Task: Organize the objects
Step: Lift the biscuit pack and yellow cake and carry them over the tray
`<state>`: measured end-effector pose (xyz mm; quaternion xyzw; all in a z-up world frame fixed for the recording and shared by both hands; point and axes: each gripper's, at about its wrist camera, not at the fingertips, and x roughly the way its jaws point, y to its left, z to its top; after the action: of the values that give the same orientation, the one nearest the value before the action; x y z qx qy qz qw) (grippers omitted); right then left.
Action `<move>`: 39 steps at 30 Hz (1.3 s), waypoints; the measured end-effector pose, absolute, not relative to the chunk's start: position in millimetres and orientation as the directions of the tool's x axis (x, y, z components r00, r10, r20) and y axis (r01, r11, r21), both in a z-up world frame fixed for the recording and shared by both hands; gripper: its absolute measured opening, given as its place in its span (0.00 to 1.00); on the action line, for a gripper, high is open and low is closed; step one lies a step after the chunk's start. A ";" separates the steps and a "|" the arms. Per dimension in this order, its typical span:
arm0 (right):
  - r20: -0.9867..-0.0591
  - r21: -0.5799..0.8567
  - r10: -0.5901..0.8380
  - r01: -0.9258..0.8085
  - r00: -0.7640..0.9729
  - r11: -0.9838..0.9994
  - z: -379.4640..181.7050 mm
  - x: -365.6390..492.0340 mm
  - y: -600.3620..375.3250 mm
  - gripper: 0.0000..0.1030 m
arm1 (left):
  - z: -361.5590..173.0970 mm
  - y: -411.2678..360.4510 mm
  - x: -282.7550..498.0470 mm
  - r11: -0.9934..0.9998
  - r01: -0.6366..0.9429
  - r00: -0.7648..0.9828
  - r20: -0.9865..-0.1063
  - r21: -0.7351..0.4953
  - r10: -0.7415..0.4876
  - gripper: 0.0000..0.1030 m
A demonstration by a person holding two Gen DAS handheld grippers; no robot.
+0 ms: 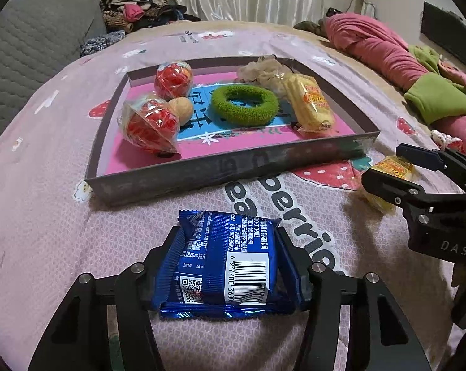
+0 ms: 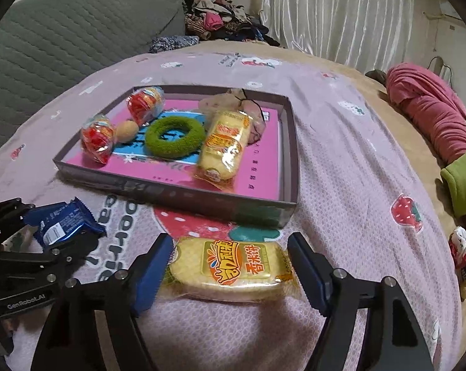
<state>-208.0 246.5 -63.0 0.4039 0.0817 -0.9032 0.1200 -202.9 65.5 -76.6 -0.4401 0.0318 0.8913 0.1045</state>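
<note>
Six items in shallow grey cardboard tray [image 1: 233, 167]: two red wrapped balls [image 1: 149, 130], green fuzzy ring [image 1: 244, 105], yellow cracker pack [image 1: 310, 105]. Left gripper [image 1: 230, 266] clamps blue foil snack packet [image 1: 226, 256]. Right gripper [image 2: 230, 266] straddles second yellow cracker pack [image 2: 233, 266]; contact unclear.

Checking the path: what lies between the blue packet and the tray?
Only bare bedsheet lies between the blue packet, held in the left gripper, and the tray; the left wrist view shows it.

Both cameras ride just behind their tools and look forward and down along the fingers at the bed [image 1: 62, 235]. The left wrist view sits close over a blue packet [image 1: 230, 262]. The right wrist view sits close over a yellow packet [image 2: 233, 269]. Both face the box [image 1: 233, 164] a little further off, and each catches the other tool at its side edge.
</note>
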 end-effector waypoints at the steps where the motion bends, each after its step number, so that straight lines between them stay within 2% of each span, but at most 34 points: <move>1: -0.745 -0.052 -0.153 0.285 -0.649 -0.957 -60.4 -206.2 245.4 0.74 | -74.9 64.7 -202.0 -0.977 -0.211 -0.595 -0.789 -0.032 0.155 0.58; 27: -0.616 -0.062 -0.219 0.323 -0.757 -0.944 51.6 -192.5 226.2 0.74 | 31.6 46.5 -187.2 -0.987 -0.160 -0.723 -0.682 0.012 0.109 0.58; 39: -0.573 -0.083 -0.236 0.342 -0.785 -0.936 90.4 -216.6 217.9 0.74 | 64.7 48.0 -208.8 -0.988 -0.151 -0.758 -0.647 0.043 0.087 0.58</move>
<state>-216.6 218.0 90.4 0.2897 0.0913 -0.9403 0.1538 -208.8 48.0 64.7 -0.3421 0.0463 0.9364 0.0635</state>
